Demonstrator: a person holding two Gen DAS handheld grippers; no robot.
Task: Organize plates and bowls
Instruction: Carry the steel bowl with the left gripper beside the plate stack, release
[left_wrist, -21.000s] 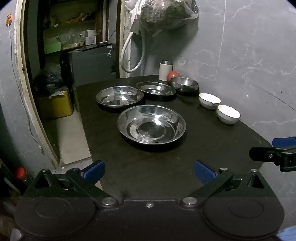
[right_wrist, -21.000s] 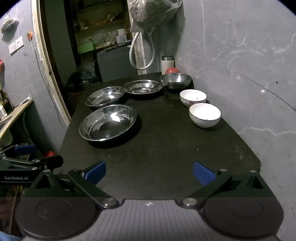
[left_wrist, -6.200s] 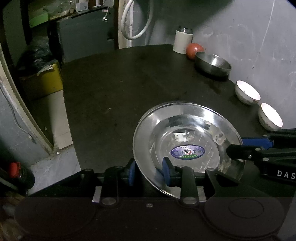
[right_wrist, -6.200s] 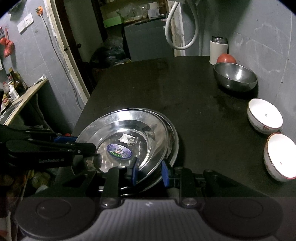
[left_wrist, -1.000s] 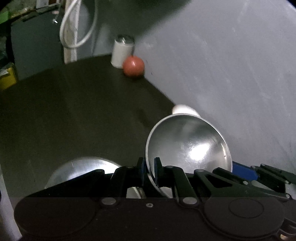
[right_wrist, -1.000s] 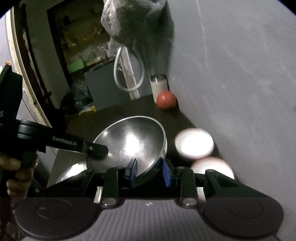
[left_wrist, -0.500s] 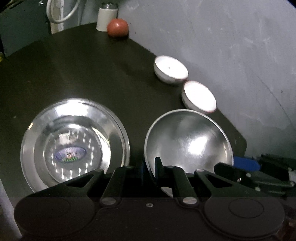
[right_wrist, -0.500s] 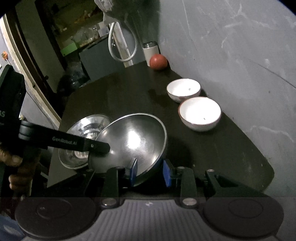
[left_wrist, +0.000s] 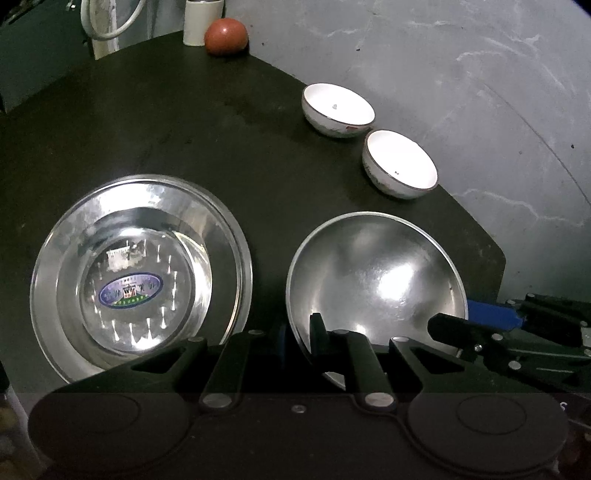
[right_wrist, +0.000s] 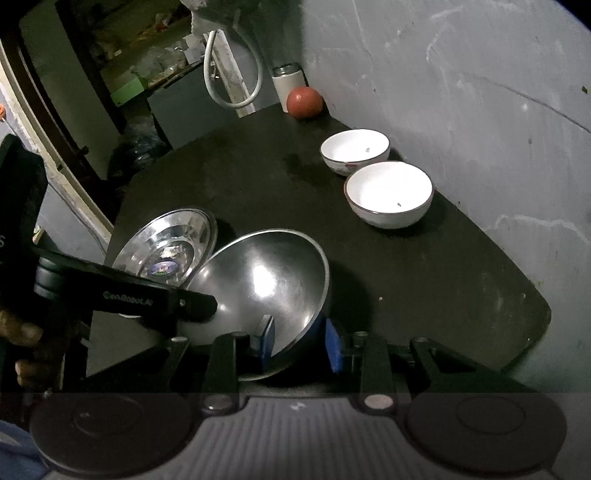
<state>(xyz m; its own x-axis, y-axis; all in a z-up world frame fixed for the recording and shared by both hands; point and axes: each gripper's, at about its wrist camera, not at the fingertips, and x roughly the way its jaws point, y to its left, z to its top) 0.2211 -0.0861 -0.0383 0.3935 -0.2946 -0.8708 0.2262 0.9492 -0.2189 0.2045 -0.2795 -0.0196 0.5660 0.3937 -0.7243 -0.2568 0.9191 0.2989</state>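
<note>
Since half a second ago the steel bowl has come lower and closer to the table, now beside the stacked plates; a second ago it was still carried high with the tomato ahead. Both grippers hold it: the left gripper is clamped on its near-left rim, one finger inside and one outside, and the right gripper pinches the near rim from the other side, blue pads either side of the wall. In the right view the bowl sits tilted, left edge over the plates' rim.

Risks, as I judge them: thin smooth steel can slip in either pinch if one hand lets go first, and the bowl would then swing or clatter onto the plates. Lowering it tilted could catch the plate rim and shove the stack toward the table edge. The two white bowls stand well apart, so they look safe.
</note>
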